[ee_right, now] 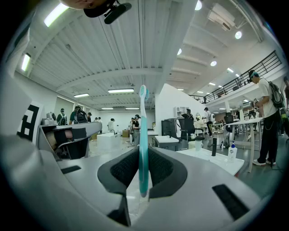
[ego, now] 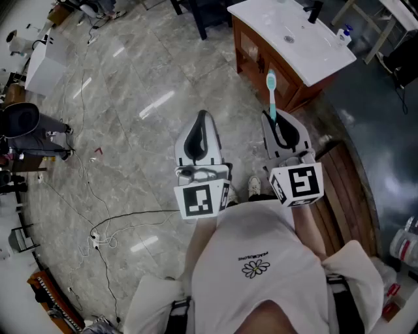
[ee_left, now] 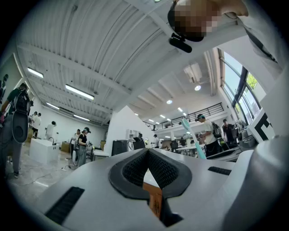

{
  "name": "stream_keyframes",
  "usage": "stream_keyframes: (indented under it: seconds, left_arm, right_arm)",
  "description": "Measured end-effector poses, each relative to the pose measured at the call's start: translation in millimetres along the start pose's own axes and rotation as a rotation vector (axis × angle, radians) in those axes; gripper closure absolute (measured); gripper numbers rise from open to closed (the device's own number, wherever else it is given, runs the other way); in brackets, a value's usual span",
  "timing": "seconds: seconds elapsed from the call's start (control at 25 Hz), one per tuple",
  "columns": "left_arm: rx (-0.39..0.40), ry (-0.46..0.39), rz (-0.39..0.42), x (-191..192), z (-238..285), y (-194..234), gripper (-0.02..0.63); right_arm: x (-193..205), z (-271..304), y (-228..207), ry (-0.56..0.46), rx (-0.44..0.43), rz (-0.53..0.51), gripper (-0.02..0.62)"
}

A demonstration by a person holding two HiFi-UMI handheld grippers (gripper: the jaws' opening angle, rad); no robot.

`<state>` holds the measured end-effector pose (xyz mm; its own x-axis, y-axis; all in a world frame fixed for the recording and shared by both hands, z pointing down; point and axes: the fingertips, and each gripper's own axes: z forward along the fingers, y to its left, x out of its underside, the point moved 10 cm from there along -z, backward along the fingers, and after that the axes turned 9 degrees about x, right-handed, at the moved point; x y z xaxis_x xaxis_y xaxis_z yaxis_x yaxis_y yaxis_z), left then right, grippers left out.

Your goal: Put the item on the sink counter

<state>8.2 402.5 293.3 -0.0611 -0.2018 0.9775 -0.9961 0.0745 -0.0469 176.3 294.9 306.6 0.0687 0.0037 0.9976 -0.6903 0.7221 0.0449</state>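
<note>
My right gripper is shut on a teal toothbrush, which stands upright out of the jaws with its bristle head on top. The white sink counter on a wooden cabinet stands ahead to the right, a step away; in the right gripper view it shows as the white counter at the right. My left gripper is shut with nothing between its pads, held beside the right one over the floor. The toothbrush also shows at the right of the left gripper view.
On the counter stand a black tap and a soap bottle. Cables trail over the marble floor at the left. A wooden slatted mat lies at the right. Several people and tables stand in the hall.
</note>
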Motion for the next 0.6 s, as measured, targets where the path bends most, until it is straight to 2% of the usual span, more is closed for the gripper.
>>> stream_keyframes:
  seconds: [0.28,0.48,0.6]
  left_arm:
    - [0.009,0.005,0.004,2,13,-11,0.591]
    - [0.013,0.012,0.005,7,24,-18,0.591]
    - [0.004,-0.002,0.008,8,32,-20,0.591]
  right_arm:
    - [2,2,-16,0.005,-0.007,0.010,0.545]
    - [8,4,-31,-0.006,-0.077,0.077,0.545]
    - [7,5,-39,-0.034,-0.086,0.066,0.545]
